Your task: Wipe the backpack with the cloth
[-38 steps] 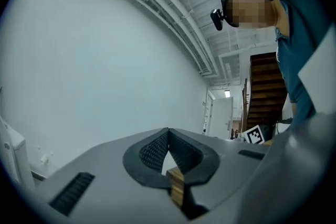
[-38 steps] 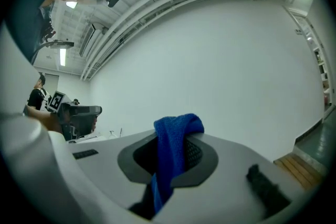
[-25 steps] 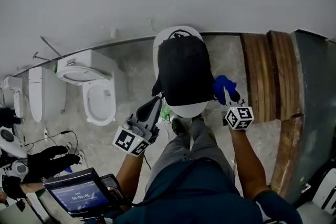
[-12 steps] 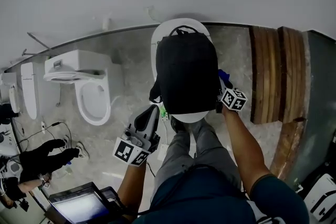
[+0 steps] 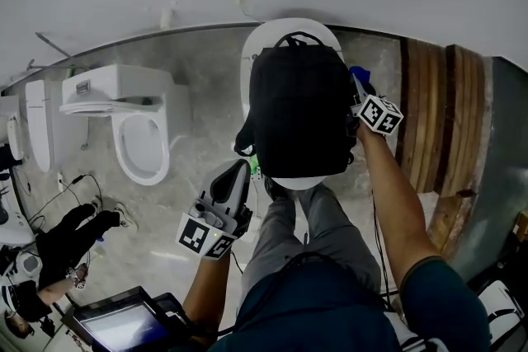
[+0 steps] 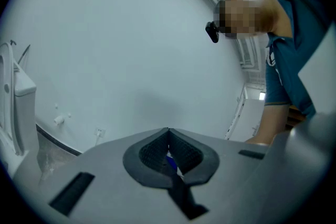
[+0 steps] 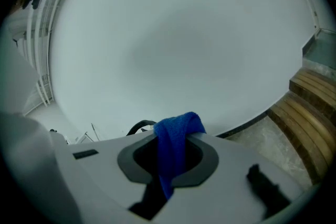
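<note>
A black backpack [image 5: 299, 115] lies on a white round stand [image 5: 280, 33] in front of the person. My right gripper [image 5: 358, 88] is at the backpack's right side, near its far end, shut on a blue cloth [image 5: 357, 75]. The right gripper view shows the cloth [image 7: 177, 131] folded over the closed jaws of this gripper [image 7: 170, 139], with the backpack's handle loop [image 7: 137, 127] just beyond. My left gripper [image 5: 233, 177] hovers off the backpack's near left corner without touching it. In its own view the left gripper [image 6: 168, 134] is shut and points at the wall.
A white toilet [image 5: 136, 124] stands to the left, with another at the far left edge. Wooden planks [image 5: 441, 119] lie on the floor to the right. A black-gloved hand [image 5: 70, 239] and a screen [image 5: 120, 326] are at lower left. The person's legs [image 5: 301, 218] stand just before the stand.
My right gripper has carried the blue cloth along the backpack's right side, from its near end toward its far end. The left gripper has stayed about where it was.
</note>
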The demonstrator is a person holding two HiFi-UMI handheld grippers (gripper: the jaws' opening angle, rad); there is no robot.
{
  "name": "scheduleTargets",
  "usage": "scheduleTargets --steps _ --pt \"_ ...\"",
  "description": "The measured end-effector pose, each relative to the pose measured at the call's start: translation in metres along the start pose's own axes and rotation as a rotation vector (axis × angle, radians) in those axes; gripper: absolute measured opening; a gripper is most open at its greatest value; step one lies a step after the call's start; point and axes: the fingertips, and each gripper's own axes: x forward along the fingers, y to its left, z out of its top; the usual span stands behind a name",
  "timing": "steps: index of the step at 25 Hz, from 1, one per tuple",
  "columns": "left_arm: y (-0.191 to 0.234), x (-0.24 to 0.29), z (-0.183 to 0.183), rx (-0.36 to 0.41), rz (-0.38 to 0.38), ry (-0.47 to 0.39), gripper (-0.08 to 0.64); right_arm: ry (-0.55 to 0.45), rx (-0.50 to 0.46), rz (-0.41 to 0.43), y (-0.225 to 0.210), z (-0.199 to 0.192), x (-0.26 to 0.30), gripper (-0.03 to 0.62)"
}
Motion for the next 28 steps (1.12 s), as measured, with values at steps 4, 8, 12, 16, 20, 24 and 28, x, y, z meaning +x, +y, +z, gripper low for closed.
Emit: scheduleTargets --steps 4,8,12,16,20,24,28 --pt "0.009 -0.005 -0.003 -0.017 0.025 -0.004 0.002 0.041 -0.137 0.029 0.024 0.028 0.044 0.029" --pt "0.015 -0.012 -0.006 -0.025 0.044 -0.004 0.002 0.138 -0.378 0.034 0.048 0.036 0.078 0.029" --pt "0.023 -0.014 -0.006 -0.035 0.058 -0.006 0.002 0.219 -0.650 0.094 0.090 0.035 0.111 0.029" --pt "0.028 -0.016 -0.009 -0.041 0.068 -0.007 0.002 0.406 -0.646 0.321 0.164 -0.014 0.140 0.029" --pt "0.029 -0.020 -0.009 -0.040 0.076 -0.020 0.002 0.495 -0.784 0.435 0.237 -0.073 0.146 0.029" --pt "0.032 -0.027 -0.008 -0.046 0.092 -0.029 0.002 0.567 -1.108 0.562 0.299 -0.117 0.119 0.029" --pt "0.033 -0.035 -0.008 -0.048 0.099 -0.041 0.002 0.732 -1.522 0.718 0.321 -0.189 0.065 0.029"
